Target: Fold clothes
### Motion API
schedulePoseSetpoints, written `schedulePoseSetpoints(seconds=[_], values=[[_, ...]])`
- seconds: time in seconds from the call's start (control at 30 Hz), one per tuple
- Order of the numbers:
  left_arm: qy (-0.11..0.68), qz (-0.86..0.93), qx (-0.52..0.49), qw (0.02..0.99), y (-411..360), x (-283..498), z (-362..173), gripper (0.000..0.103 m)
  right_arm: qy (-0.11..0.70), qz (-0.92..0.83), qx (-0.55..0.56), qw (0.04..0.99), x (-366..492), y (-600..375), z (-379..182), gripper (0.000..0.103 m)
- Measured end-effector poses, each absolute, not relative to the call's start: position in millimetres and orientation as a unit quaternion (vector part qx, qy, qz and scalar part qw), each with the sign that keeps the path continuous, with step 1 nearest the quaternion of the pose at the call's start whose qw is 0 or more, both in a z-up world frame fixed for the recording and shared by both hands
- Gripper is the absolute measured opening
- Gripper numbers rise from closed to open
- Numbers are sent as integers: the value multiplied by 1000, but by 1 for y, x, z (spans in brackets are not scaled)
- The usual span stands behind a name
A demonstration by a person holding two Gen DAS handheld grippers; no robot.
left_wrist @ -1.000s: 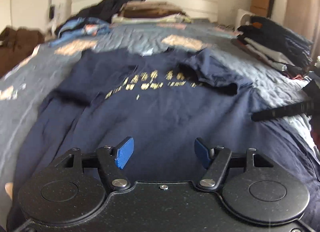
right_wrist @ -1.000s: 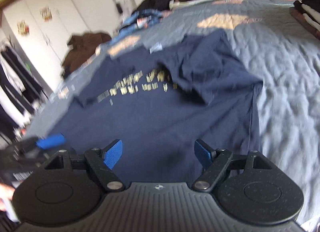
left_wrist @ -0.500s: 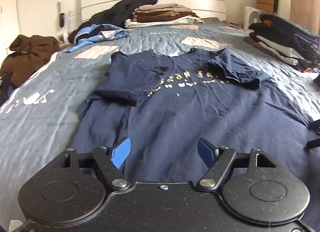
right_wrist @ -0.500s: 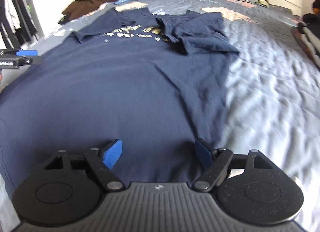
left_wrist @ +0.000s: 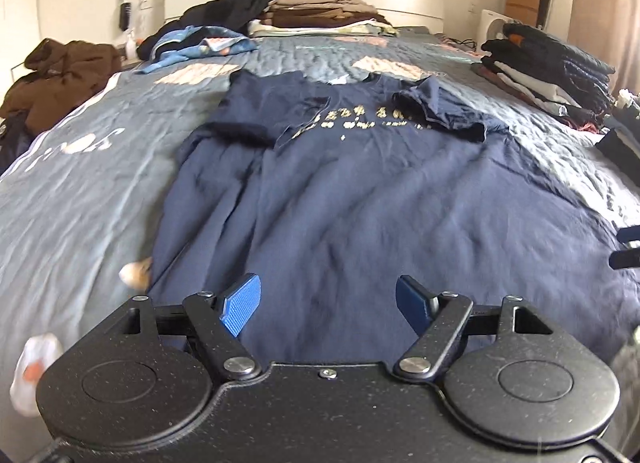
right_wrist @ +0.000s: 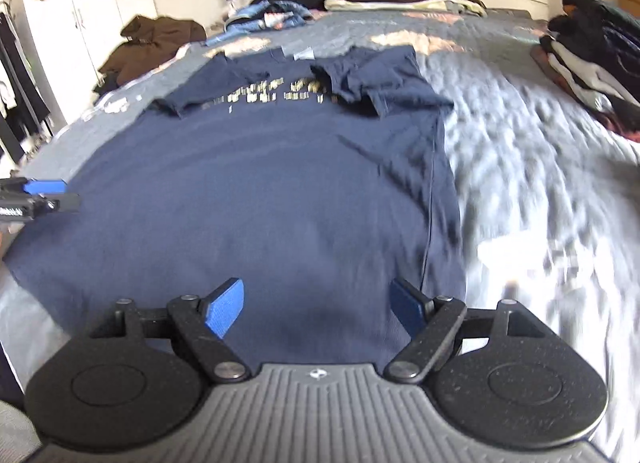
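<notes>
Left wrist view: a navy blue cotton T-shirt with gold lettering (left_wrist: 360, 191) was laid flat on the grey-blue quilted bed (left_wrist: 80, 191), sleeves folded inward; left gripper (left_wrist: 328, 303) and right gripper (right_wrist: 318, 305) were recorded released, empty, near its hem.

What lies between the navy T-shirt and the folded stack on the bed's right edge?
Only bare grey quilt separates the navy T-shirt from the folded stack, clearest in the right wrist view.
</notes>
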State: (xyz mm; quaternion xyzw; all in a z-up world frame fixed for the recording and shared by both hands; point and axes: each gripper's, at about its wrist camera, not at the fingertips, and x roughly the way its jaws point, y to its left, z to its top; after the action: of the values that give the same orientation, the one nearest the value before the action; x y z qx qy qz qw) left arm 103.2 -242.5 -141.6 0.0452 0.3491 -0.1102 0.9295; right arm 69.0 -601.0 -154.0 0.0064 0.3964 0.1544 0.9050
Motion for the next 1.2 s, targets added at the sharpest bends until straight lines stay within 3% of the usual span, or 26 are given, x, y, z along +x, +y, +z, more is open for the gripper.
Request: schedulePoseSetpoints(seconds=[0.1, 0.27, 0.33, 0.5, 0.67, 0.73, 1.03, 1.2], values=[[344, -95, 61, 932, -230, 99, -124, 74, 397, 129, 24, 908, 52, -601, -153, 80], [314, -85, 39, 945, -192, 91, -68, 77, 359, 116, 154, 913, 16, -613, -135, 80], [304, -89, 45, 947, -180, 81, -57, 84, 349, 112, 137, 921, 8, -608, -124, 80], [289, -104, 159, 938, -164, 49, -61, 84, 340, 113, 65, 931, 0, -597, -96, 80], [335, -157, 217, 903, -157, 34, -79, 84, 350, 127, -31, 928, -1, -592, -79, 80], [370, -178, 196, 891, -150, 38, -89, 80, 369, 126, -52, 919, 3, -593, -81, 80], [450, -207, 69, 866, -110, 65, -118, 48, 467, 127, 65, 873, 20, -634, -120, 80], [482, -222, 49, 846, -106, 76, -132, 48, 494, 138, 87, 854, 24, -648, -132, 80]])
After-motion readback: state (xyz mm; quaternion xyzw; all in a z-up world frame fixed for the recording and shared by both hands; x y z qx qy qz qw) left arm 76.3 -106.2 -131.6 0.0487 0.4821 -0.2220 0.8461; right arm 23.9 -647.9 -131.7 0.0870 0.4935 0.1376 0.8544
